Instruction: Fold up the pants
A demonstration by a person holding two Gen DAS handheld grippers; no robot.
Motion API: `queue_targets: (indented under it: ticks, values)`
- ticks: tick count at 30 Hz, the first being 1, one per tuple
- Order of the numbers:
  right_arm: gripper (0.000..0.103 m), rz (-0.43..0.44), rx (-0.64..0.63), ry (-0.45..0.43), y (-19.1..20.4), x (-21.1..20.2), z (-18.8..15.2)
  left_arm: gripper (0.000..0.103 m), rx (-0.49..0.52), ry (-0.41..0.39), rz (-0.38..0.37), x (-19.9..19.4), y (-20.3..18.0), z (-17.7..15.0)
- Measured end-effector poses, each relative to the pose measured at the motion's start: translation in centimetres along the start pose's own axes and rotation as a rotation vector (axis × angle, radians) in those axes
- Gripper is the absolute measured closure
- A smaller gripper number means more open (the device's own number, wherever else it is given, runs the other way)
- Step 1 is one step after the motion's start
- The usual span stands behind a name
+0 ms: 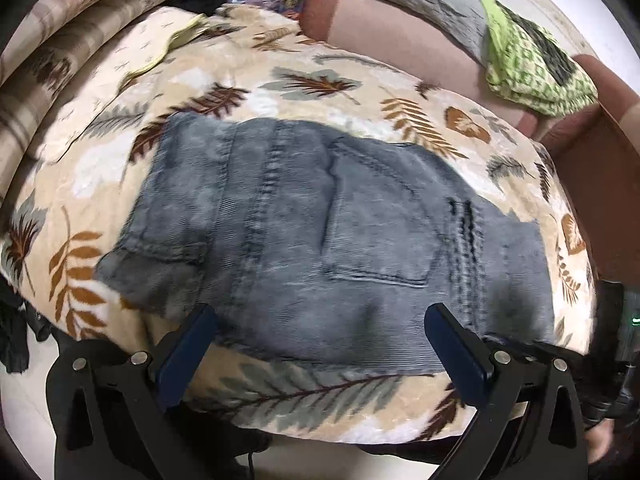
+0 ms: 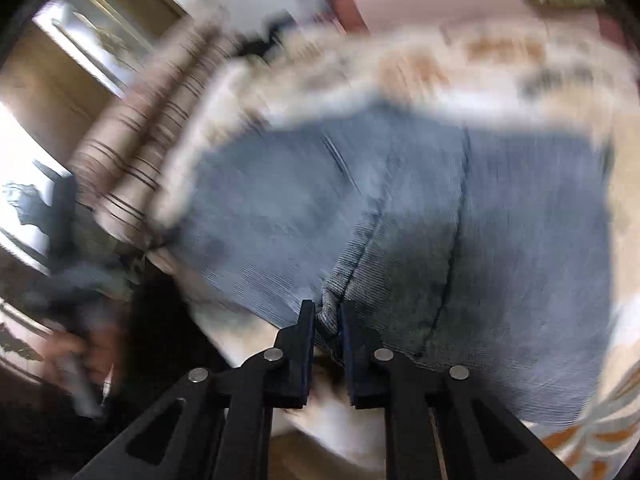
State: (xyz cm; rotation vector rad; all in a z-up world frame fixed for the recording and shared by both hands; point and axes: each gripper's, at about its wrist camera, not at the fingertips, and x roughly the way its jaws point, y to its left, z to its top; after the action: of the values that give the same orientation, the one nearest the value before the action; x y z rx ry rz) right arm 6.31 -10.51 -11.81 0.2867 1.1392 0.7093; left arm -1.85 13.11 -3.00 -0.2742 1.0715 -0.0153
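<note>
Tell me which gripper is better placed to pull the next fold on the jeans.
Right. The right gripper is shut on a bunched seam at the near edge of the jeans, so it can likely lift straight away. The left gripper is open and holds nothing.

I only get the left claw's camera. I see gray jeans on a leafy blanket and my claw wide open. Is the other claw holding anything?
Observer: Yes. The right claw is shut on a bunched fold at the near edge of the jeans.
Operator: Is its picture clear like mine?
Observer: No, the right wrist view is smeared with blur; only the claw itself looks sharp.
Operator: Is there stuff I can't see?
Observer: A bright window shows at its upper left, beyond the striped cushion.
</note>
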Motion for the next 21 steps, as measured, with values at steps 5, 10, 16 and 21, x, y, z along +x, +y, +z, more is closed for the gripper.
queue_targets:
  ticks: [5,10,16,21]
  values:
    - [0.019,0.026,0.048,-0.077,0.0,-3.0,0.6,0.0,0.098,-0.02,-0.025,0.0,-4.3,0.9]
    - [0.019,0.146,0.229,-0.207,-3.7,-7.7,1.0,0.0,0.274,-0.042,-0.045,0.8,-11.1,1.1]
    - [0.02,0.233,0.403,-0.319,-8.8,-11.0,4.4,0.0,0.532,0.104,0.133,7.7,-15.7,-2.1]
    - [0.02,0.237,0.425,-0.271,-11.9,-7.8,10.1,0.0,0.445,0.134,0.064,8.2,-14.0,-1.5]
